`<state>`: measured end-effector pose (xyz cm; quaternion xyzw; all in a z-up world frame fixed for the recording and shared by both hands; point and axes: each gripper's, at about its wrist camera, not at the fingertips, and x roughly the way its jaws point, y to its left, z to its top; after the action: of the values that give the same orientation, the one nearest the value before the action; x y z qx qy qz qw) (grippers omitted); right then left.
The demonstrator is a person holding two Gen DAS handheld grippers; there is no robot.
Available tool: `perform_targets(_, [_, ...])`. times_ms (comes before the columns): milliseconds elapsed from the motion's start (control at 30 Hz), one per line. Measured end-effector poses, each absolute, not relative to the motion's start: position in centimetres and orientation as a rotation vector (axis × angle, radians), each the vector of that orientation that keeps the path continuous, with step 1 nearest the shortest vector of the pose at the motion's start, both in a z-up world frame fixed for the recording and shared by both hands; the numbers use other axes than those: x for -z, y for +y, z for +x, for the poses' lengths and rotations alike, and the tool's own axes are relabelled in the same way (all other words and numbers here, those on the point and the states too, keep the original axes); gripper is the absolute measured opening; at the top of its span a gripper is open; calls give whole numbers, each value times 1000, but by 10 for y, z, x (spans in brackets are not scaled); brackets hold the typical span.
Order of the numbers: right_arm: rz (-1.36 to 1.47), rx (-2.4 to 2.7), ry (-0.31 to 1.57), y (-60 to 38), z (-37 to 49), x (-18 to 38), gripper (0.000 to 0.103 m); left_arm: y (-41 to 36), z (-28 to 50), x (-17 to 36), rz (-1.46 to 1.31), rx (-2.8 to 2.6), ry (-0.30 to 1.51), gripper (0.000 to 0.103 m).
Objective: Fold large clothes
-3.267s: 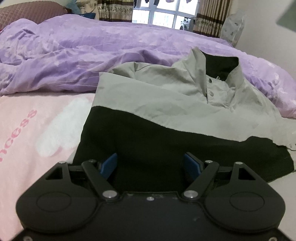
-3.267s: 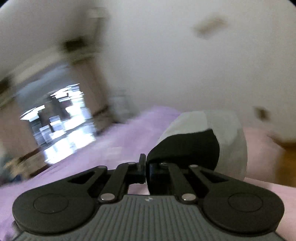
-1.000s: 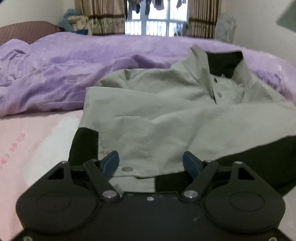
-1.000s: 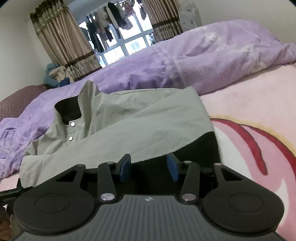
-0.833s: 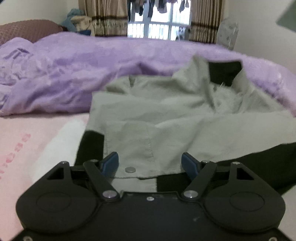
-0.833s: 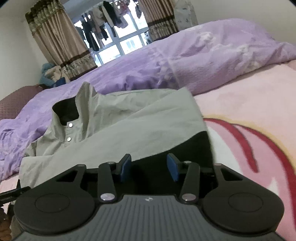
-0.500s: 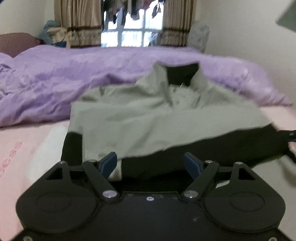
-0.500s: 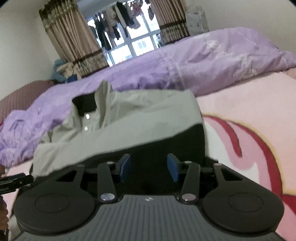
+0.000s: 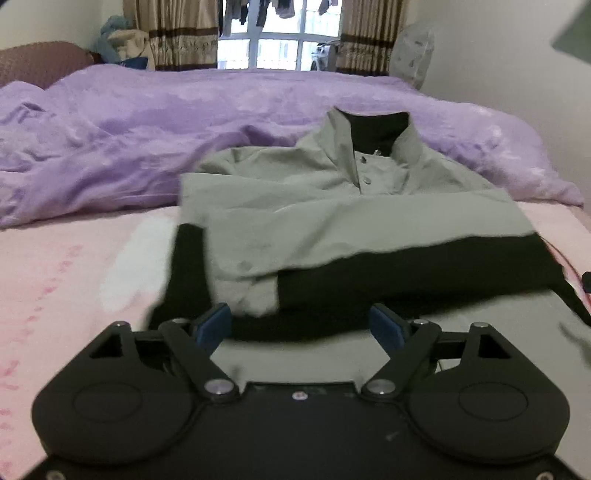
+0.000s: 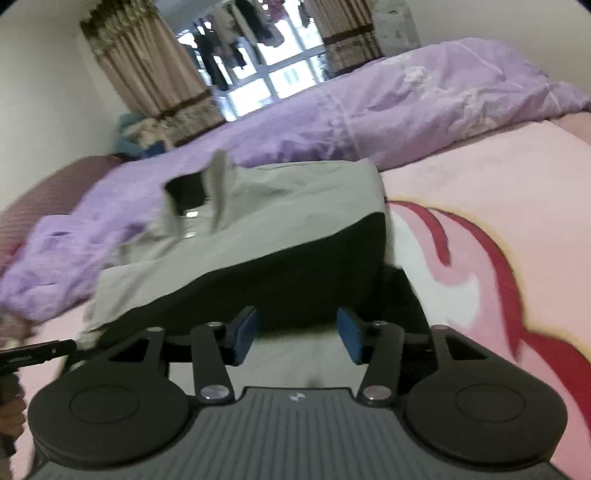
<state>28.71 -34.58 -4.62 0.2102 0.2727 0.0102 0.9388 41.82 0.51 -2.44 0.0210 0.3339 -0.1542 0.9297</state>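
Note:
A grey and black jacket [image 9: 332,221] lies on the pink blanket [image 9: 74,266], collar toward the window, both sleeves folded across its front. My left gripper [image 9: 301,325] is open and empty, just short of the jacket's near hem, left of centre. My right gripper [image 10: 297,328] is open and empty above the hem near the jacket's [image 10: 295,229] right side. The pale lower panel [image 9: 461,325] of the jacket lies under both grippers.
A rumpled purple duvet [image 9: 147,129] is heaped behind the jacket across the bed. The pink blanket with a red pattern [image 10: 498,258] stretches to the right. Curtains and a window [image 9: 277,33] stand at the far end. The left gripper's edge [image 10: 33,350] shows at the right view's left.
Both grippers have drawn back from the jacket toward its hem, open throughout. Earlier the right gripper carried a sleeve across and let go; the sleeve now lies folded on the front.

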Motion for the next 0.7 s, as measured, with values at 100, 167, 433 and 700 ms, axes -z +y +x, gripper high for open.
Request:
perform_targets(100, [458,-94,573,-359,226,46,66,44,369,21,24,318,705,84])
perform_targets(167, [476,-116,597,-367,187,53,67,77,334,26,-21,307,734,84])
perform_targets(433, [628,-95,701,-393,70,102,67,175,231,76,-289,240,869,84])
perform_targets(700, [760,-178,682,-390,47,118,68,184,198,92,-419,343,924,87])
